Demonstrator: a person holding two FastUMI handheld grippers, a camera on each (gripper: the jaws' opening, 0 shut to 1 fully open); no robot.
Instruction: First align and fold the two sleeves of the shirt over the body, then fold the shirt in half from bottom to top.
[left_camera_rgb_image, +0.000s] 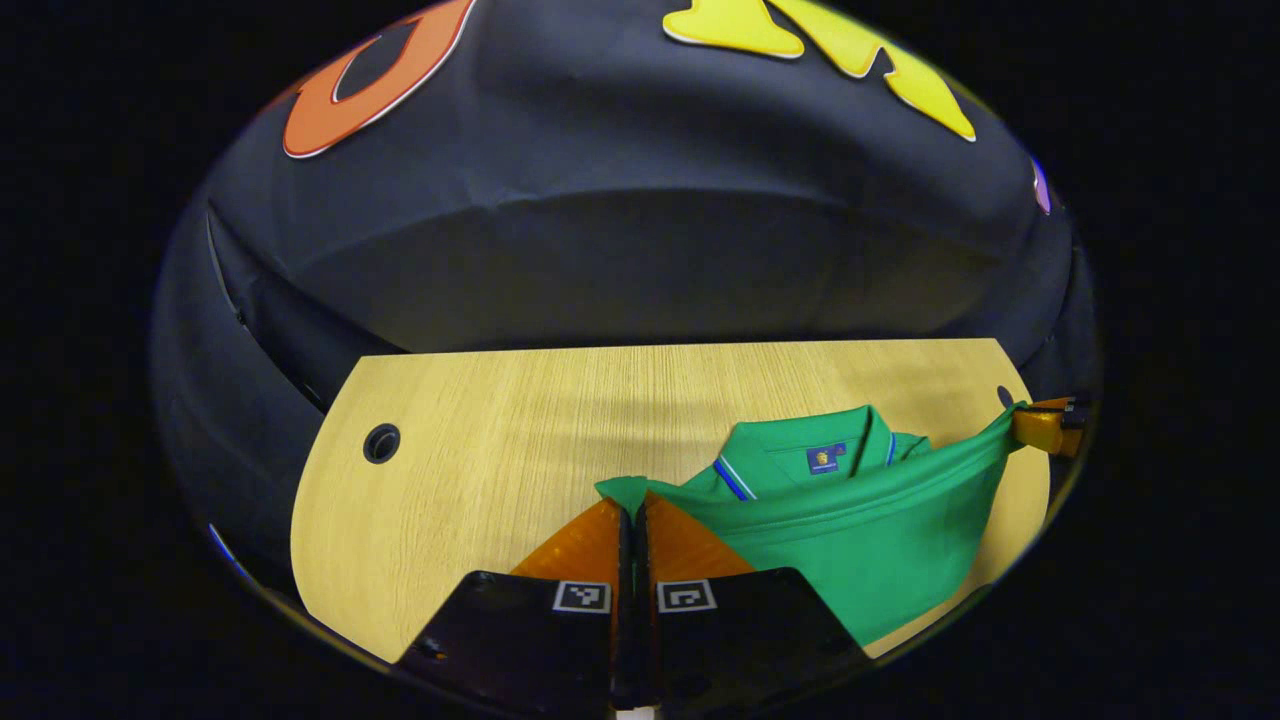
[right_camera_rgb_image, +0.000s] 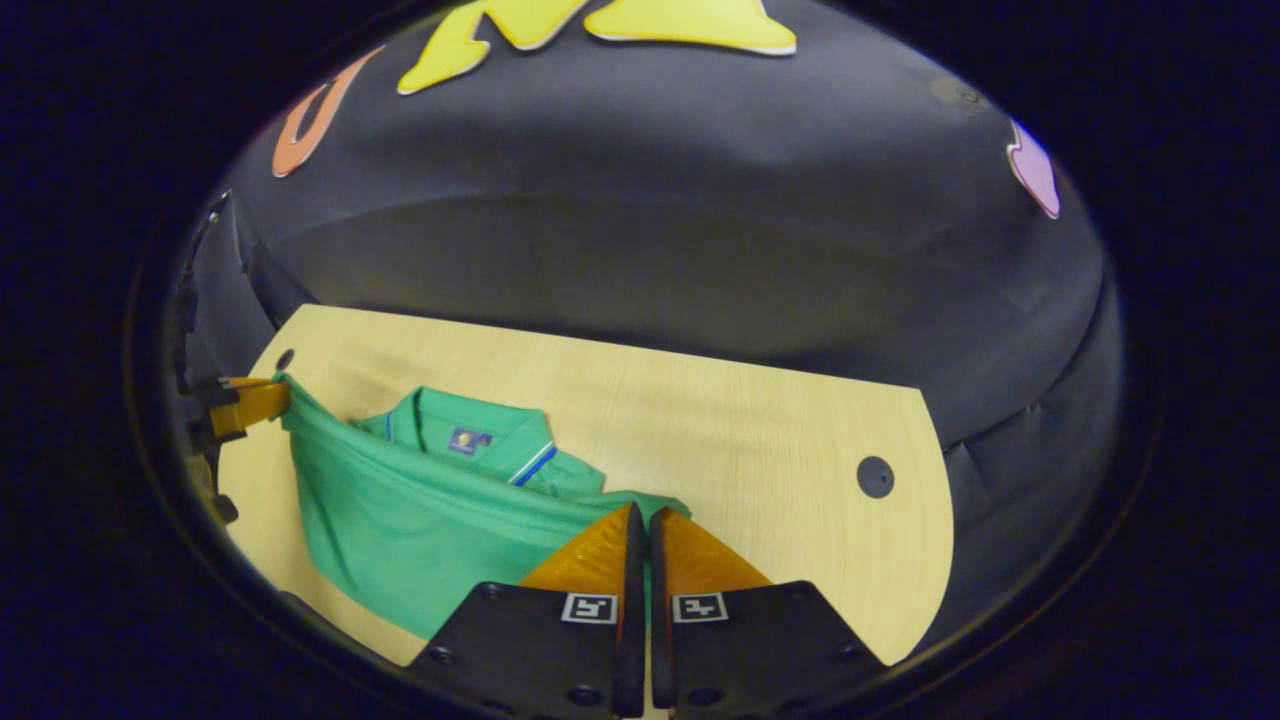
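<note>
Two claws: I hold one in each hand, and each has its fingers closed onto a corner of the green polo shirt (left_camera_rgb_image: 850, 540).
Left claw (left_camera_rgb_image: 632, 512): pinched tight on the shirt's hem corner, on the side of the collar (left_camera_rgb_image: 800, 445) toward the desk's cable hole (left_camera_rgb_image: 381, 442).
Right claw (right_camera_rgb_image: 640, 512): likewise pinched on the opposite hem corner; from the left gripper view I see it out at the far end of the stretched edge (left_camera_rgb_image: 1040, 425).
Shirt: on the desk (left_camera_rgb_image: 520, 420), its lower edge lifted and drawn taut between my claws, hanging just short of the collar, which lies flat beyond it. Sleeves I cannot make out; they appear tucked under the body.
Stage: I judge this as the bottom-to-top fold in hand, the hem carried toward the collar.
Risk: only a small bite of cloth sits in each claw, so pulling the claws further apart could slip a corner free and drop the fold askew.
Risk: uneven travel would land the hem crooked across the collar.
Risk: dragging could shift the lower layer and undo tucked sleeves.
Edges: bare desk lies beyond the collar up to the far edge, wide room on the cable-hole side; the near edge sits close under the hanging cloth.
</note>
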